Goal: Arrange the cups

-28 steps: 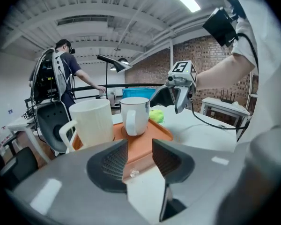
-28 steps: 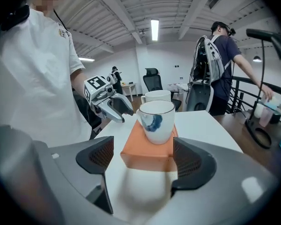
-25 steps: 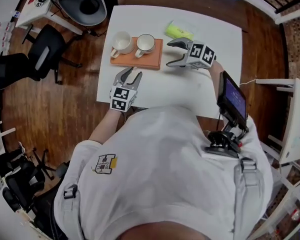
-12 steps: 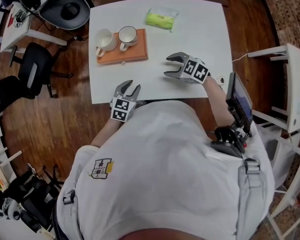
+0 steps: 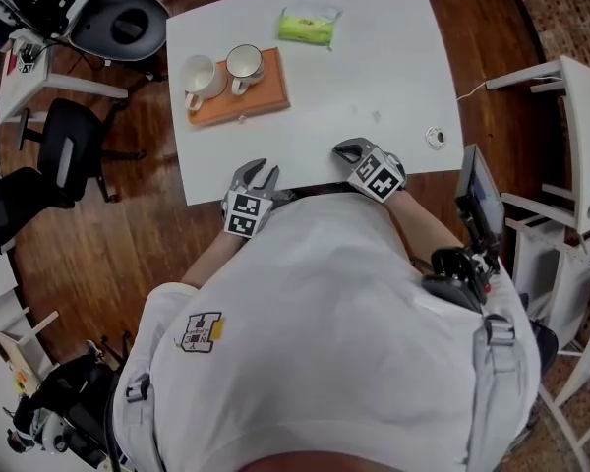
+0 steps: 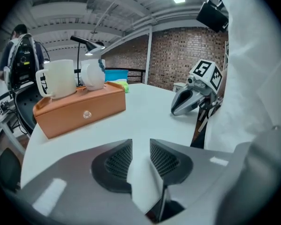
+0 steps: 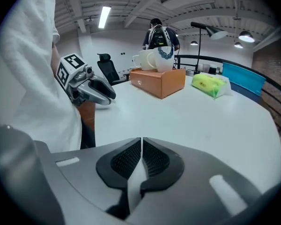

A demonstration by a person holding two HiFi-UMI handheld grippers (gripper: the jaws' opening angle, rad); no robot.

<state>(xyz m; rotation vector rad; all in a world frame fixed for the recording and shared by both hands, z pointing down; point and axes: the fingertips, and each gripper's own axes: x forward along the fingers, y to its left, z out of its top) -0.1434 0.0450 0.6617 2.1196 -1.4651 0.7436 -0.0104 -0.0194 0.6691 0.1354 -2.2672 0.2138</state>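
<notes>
Our left gripper is empty at the worktop's near edge, its jaws apart but just closing in. The right gripper beside it is clenched on nothing. The cups stand side by side on the orange box toward the far left corner, nearer our left gripper.

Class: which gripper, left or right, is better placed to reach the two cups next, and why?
Left, probably. The left gripper lies nearer the cups on the orange box; its empty jaws, which have just been closing, stand apart. The right gripper is farther off, shut and empty.
</notes>
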